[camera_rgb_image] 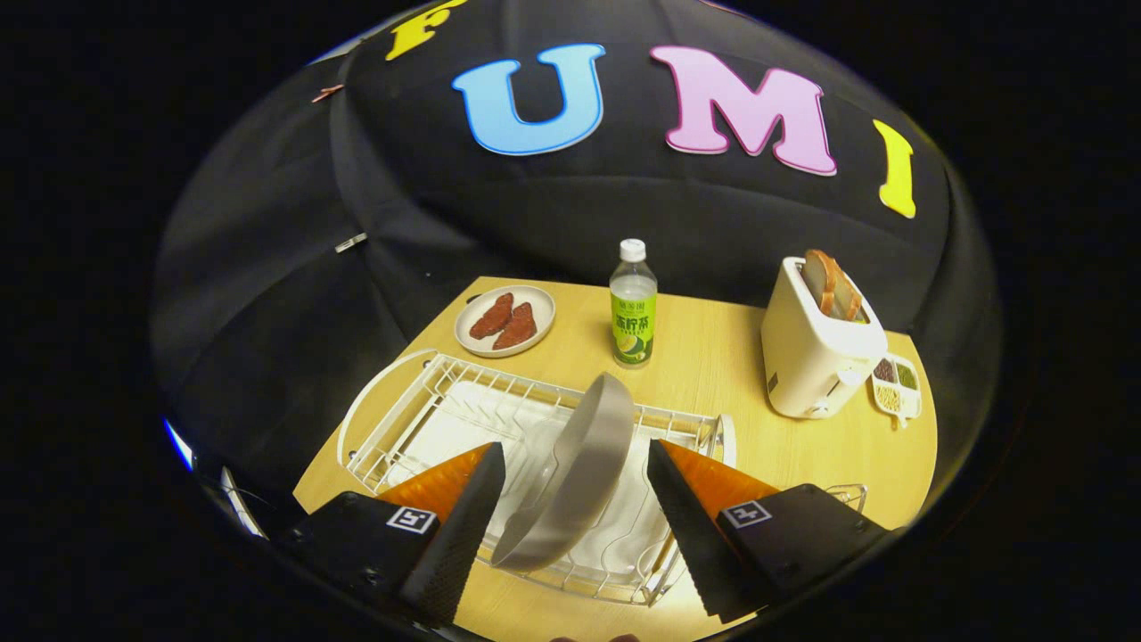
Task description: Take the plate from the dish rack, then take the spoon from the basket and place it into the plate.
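Wooden table (713, 357) carries dish rack (428, 401), bottle (633, 308), toaster (816, 357), 2 dishes.

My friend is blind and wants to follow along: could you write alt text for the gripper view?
A grey plate stands on edge in a white wire dish rack, between the open gripper fingers, neither touching it. Beyond on the wooden table: a drink bottle, a dish of reddish food, a toaster holding bread.

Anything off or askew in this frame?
Nothing stands out. The round grey plate leans on edge in the white wire dish rack, as expected, between the fingers of the open tool, which don't touch it.
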Demonstrator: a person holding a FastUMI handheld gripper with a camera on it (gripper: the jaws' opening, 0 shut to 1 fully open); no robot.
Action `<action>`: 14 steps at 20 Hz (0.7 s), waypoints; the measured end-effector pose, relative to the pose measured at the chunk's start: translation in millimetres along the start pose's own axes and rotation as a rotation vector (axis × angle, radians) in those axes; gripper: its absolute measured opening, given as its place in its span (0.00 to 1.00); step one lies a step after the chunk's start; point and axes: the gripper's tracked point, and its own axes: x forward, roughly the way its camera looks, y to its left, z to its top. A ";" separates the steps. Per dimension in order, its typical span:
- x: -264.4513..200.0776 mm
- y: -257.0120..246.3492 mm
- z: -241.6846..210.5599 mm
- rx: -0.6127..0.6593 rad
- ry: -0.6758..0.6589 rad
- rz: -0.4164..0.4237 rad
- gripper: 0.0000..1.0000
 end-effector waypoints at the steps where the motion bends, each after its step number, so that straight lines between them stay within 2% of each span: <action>1: 6.7 -1.0 -3.7 0.010 0.024 -0.001 0.99; 2: 11.9 -0.8 -5.9 0.019 0.043 0.004 0.98; 7: 17.0 -2.7 -16.1 0.061 0.120 -0.016 0.63; 10: 14.8 -8.1 -18.5 0.081 0.172 -0.041 0.58; 14: 12.4 -14.4 -17.6 0.141 0.207 -0.082 0.45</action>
